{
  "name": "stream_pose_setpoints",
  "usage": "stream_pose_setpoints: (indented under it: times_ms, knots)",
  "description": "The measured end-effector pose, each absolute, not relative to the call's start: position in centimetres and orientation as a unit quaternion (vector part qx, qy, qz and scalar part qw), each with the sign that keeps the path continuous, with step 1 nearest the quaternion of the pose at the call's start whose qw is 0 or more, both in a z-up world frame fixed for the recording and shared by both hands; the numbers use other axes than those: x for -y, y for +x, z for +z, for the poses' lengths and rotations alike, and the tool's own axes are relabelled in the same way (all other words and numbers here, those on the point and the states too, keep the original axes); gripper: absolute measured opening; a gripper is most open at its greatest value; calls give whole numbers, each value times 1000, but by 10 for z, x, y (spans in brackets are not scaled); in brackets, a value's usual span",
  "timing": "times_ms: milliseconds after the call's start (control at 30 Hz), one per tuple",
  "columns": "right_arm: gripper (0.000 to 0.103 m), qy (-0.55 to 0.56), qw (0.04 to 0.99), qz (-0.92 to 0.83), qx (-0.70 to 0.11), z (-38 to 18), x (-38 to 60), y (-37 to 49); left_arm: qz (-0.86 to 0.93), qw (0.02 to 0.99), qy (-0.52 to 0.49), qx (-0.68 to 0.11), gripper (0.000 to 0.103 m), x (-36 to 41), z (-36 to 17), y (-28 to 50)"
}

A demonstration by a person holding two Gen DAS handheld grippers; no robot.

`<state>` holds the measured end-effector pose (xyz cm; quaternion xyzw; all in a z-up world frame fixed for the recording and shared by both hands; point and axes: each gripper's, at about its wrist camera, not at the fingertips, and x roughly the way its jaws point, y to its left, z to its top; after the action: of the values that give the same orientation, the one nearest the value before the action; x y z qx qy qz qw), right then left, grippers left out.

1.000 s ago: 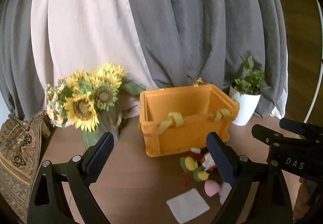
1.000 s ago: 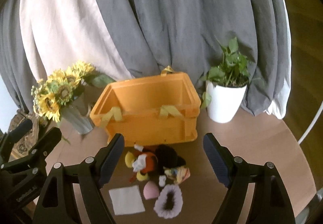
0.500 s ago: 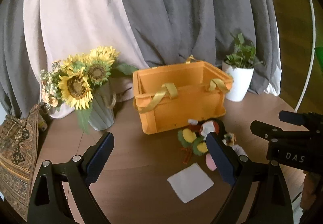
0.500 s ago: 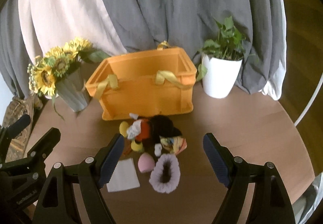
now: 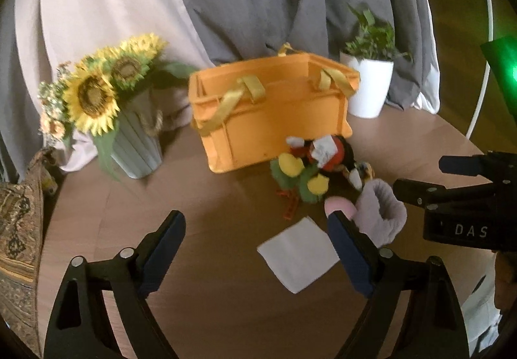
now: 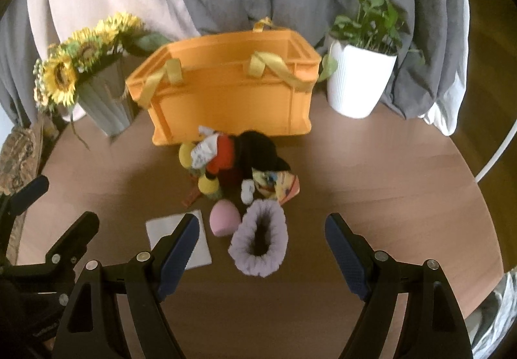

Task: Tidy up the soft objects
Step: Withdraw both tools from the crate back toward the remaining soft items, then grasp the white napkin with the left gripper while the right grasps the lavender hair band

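An orange crate [image 6: 232, 90] with yellow straps stands at the back of the round wooden table [image 6: 387, 197]; it also shows in the left wrist view [image 5: 274, 119]. In front of it lies a pile of soft things: a red, black and yellow plush toy [image 6: 232, 155], a pink sponge [image 6: 224, 218], a fluffy lilac scrunchie [image 6: 260, 241] and a white cloth [image 6: 181, 239]. My right gripper [image 6: 261, 252] is open and empty, hovering over the scrunchie. My left gripper [image 5: 258, 249] is open and empty above the white cloth [image 5: 299, 254].
A vase of sunflowers [image 6: 84, 74] stands left of the crate and a white potted plant [image 6: 362, 68] right of it. Grey and pink curtains hang behind. A patterned fabric [image 5: 16, 229] lies at the left table edge.
Both grippers have tilted down and moved closer to the table, so the soft pile sits higher and larger in view. Both stay open.
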<state>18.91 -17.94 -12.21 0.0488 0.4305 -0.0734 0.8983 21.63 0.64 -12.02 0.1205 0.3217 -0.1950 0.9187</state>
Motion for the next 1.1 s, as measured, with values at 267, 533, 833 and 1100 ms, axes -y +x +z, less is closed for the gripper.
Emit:
stream_pose_setpoints:
  times_ms: [267, 533, 833, 1100]
  knots:
    - [81, 54, 877, -65, -472, -156, 179, 193, -214, 907, 133, -337, 88, 0, -150, 219]
    - [81, 57, 866, -68, -491, -179, 182, 198, -237, 898, 146, -341, 88, 11, -174, 227]
    - [80, 59, 861, -68, -500, -196, 189, 203, -252, 879, 153, -374, 80, 27, -202, 238]
    - [71, 67, 859, -59, -504, -204, 191, 205, -252, 864, 143, -411, 70, 33, -220, 248]
